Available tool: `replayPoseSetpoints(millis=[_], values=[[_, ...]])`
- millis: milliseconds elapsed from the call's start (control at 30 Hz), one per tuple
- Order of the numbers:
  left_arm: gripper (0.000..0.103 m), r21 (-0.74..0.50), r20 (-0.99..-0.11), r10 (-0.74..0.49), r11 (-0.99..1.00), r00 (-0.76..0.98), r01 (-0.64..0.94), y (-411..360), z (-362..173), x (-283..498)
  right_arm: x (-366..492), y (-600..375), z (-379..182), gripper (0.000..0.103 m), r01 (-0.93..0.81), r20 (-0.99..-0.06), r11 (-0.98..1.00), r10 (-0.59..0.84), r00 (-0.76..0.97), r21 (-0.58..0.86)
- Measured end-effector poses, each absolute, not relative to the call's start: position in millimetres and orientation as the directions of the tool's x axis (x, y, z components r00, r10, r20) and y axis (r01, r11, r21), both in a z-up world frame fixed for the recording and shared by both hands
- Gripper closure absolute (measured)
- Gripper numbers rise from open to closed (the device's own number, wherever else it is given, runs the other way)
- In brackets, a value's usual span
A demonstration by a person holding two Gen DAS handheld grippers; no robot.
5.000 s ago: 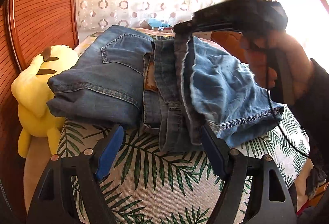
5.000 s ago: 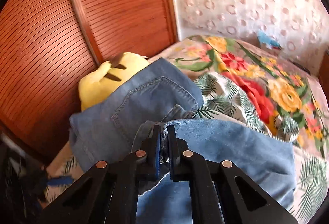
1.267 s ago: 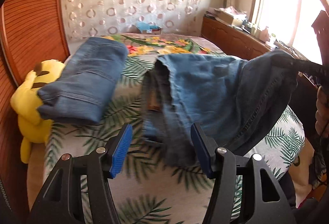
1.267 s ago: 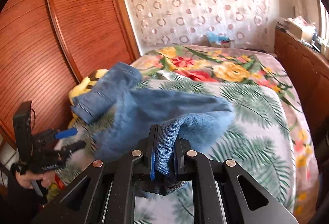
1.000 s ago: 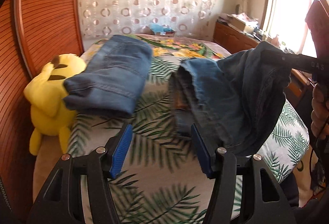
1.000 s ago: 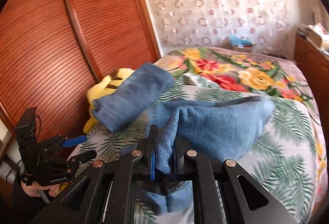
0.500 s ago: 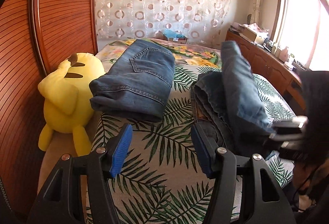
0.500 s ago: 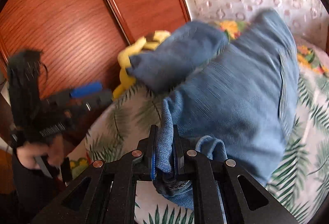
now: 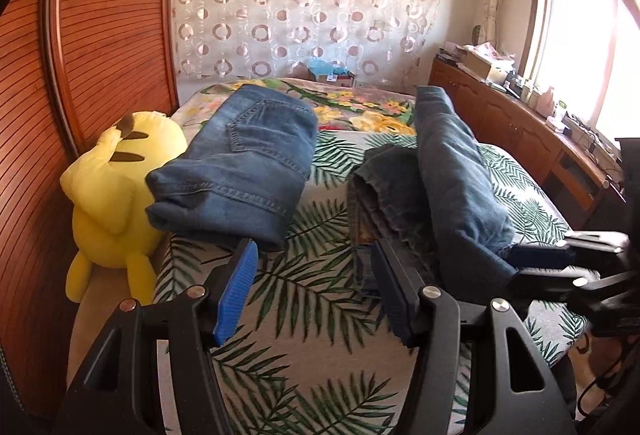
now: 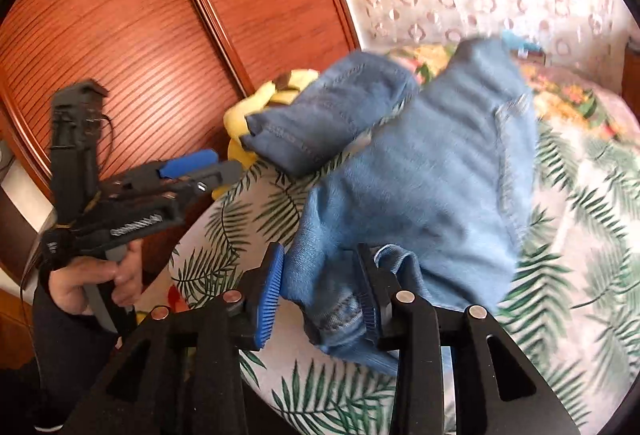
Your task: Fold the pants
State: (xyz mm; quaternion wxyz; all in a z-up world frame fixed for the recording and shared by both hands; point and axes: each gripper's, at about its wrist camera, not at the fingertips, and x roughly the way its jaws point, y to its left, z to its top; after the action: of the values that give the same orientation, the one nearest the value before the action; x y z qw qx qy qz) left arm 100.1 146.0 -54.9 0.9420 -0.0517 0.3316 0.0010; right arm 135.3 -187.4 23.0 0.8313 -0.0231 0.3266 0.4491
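Bed [image 9: 320,335] w/ palm-leaf print cover near end, floral print at far end. On it: folded jeans [image 9: 244,163] at left, 2nd pair of jeans [image 9: 452,171] at right, partly folded & bunched, well apart from 1st. Yellow plush toy [image 9: 112,191] at bed's left edge, against wood wall, touching folded jeans. Small box [image 9: 334,77] at far end.

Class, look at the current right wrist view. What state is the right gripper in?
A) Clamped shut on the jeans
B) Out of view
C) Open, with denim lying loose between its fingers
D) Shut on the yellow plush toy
C: the right gripper stands with its jaws spread wide, and the jeans lie slack between the fingers.
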Motion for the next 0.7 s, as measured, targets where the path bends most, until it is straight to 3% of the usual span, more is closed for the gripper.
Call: replayPoseSetpoints(millis=[467, 567, 633, 700], values=[[0.043, -0.14, -0.651, -0.201, 0.98, 0.732, 0.145, 89, -57, 145, 134, -248, 35, 0.062, -0.631, -0.538, 0.757, 0.607, 0.586, 0.168], [0.056, -0.146, -0.689, -0.227, 0.974, 0.688, 0.174, 79, -66, 160, 135, -250, 33, 0.062, -0.613, -0.545, 0.771, 0.592, 0.594, 0.17], [0.059, -0.141, -0.711, -0.224, 0.974, 0.667, 0.176, 76, -72, 166, 136, -249, 31, 0.062, -0.605, -0.548, 0.777, 0.586, 0.596, 0.173], [0.07, -0.143, -0.717, -0.23, 0.972, 0.658, 0.185, 72, -75, 166, 136, -250, 31, 0.062, -0.602, -0.548, 0.78, 0.584, 0.599, 0.172]])
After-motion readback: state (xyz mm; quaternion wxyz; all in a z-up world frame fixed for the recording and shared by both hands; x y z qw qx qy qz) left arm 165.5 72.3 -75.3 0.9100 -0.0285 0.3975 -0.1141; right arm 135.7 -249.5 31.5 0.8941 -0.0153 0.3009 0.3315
